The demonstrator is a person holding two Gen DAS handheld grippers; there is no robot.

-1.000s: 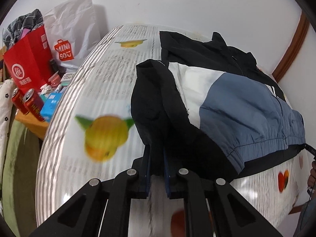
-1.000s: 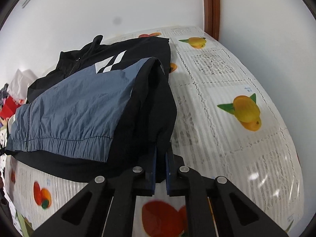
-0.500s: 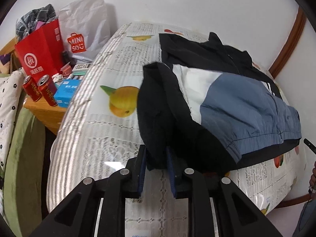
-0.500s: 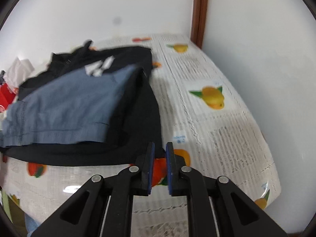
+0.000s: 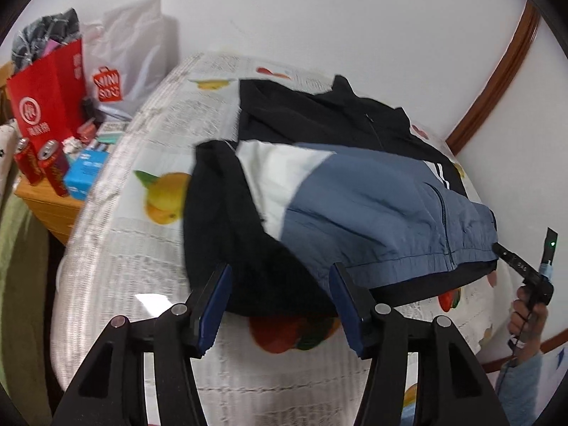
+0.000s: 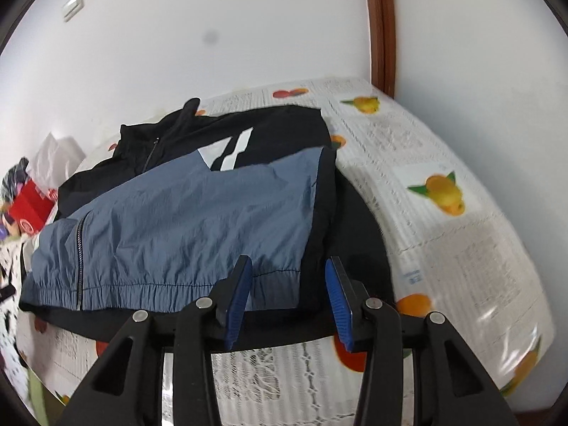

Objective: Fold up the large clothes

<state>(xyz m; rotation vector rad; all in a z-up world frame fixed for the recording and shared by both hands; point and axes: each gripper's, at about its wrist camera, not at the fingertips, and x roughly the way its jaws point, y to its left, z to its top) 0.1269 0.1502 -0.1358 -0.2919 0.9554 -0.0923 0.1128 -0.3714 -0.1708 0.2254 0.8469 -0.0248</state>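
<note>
A black, slate-blue and white zip jacket [image 5: 355,191] lies on the fruit-print tablecloth [image 5: 149,248], its sleeves folded along its sides. My left gripper [image 5: 280,298] is open and empty, just in front of the black left sleeve [image 5: 220,220] at the jacket's near edge. My right gripper [image 6: 289,296] is open and empty, over the elastic hem [image 6: 142,293] near the jacket's [image 6: 184,213] right side. The right gripper's tip and the holding hand show at the right edge of the left wrist view [image 5: 522,269].
The tablecloth [image 6: 461,248] drapes over the near edge. To the left stand a red paper bag [image 5: 46,103], a white Miniso bag [image 5: 120,71], red cans [image 5: 42,163] and a blue box [image 5: 85,174] on a wooden stand. A wall with a brown frame [image 6: 383,25] runs behind.
Both grippers were shut on the black sleeves; they have opened, let the sleeves drop onto the jacket's sides, and pulled back toward the near edge.
</note>
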